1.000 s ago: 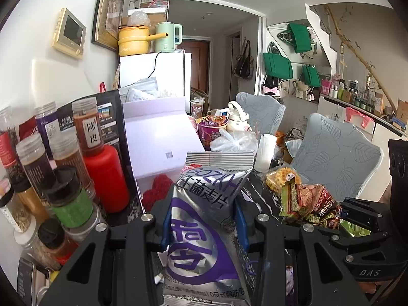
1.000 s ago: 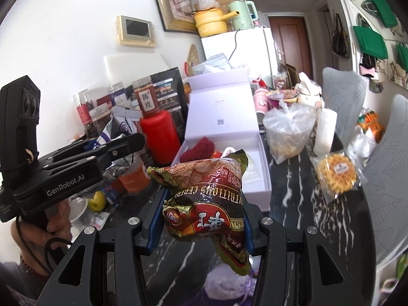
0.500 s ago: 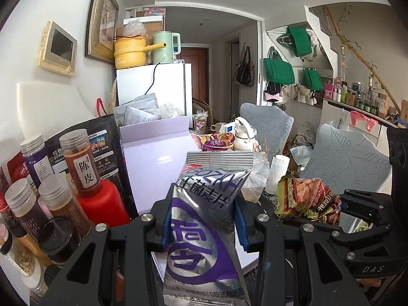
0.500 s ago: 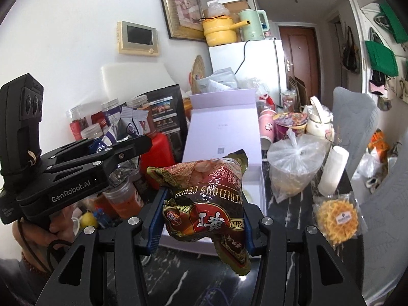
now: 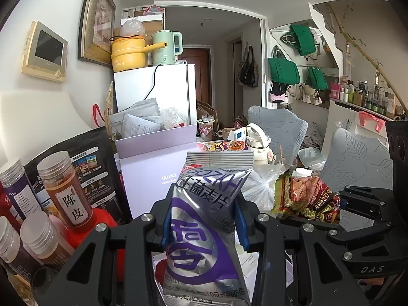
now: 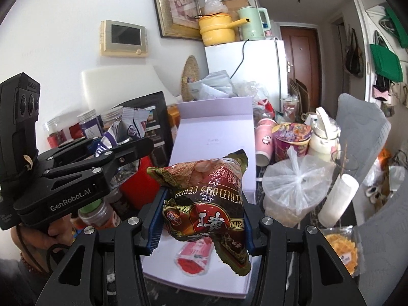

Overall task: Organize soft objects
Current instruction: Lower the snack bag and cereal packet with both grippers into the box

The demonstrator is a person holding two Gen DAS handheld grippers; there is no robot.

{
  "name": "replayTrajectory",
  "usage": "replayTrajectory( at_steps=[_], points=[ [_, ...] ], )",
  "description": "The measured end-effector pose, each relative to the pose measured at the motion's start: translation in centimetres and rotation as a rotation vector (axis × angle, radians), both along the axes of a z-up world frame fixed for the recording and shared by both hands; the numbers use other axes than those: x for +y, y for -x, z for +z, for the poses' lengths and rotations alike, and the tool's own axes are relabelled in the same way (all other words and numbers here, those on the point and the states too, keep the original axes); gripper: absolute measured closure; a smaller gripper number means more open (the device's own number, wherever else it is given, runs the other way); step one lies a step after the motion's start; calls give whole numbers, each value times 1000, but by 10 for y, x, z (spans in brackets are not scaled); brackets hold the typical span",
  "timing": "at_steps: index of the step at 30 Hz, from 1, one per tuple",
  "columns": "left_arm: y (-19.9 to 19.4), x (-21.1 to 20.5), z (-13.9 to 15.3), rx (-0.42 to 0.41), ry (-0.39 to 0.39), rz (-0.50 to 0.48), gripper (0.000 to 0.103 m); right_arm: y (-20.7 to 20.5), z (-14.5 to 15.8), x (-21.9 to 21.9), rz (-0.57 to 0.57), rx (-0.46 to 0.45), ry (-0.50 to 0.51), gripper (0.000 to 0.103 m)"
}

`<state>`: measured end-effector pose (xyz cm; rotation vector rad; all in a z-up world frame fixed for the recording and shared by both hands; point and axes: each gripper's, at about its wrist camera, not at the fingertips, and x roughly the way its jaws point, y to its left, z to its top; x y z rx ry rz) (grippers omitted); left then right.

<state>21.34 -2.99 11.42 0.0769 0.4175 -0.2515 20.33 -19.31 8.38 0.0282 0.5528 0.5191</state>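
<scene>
The left tool (image 5: 202, 225) squeezes a silver and purple bag (image 5: 204, 227); the right tool (image 6: 204, 225) squeezes a red snack bag (image 6: 206, 196). Both bags hang over the open purple box (image 6: 216, 137), not yet put in. A waffle pack (image 6: 341, 252) waits on the worktop

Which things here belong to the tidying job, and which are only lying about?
For the job:
- silver and purple snack bag in the left claw
- red and brown snack bag in the right claw
- open lilac box

Lying about:
- spice jars
- tied plastic bag
- instant noodle cup
</scene>
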Motion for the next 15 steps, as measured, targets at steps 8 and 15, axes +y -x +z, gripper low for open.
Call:
replayTrajectory(
  at_steps=[8, 15],
  points=[
    [-31, 6, -25, 56, 18, 42, 64, -36, -12, 11, 14, 19, 16, 53],
    [-56, 13, -56, 139, 42, 63, 64, -61, -32, 18, 24, 59, 33, 53]
  ],
)
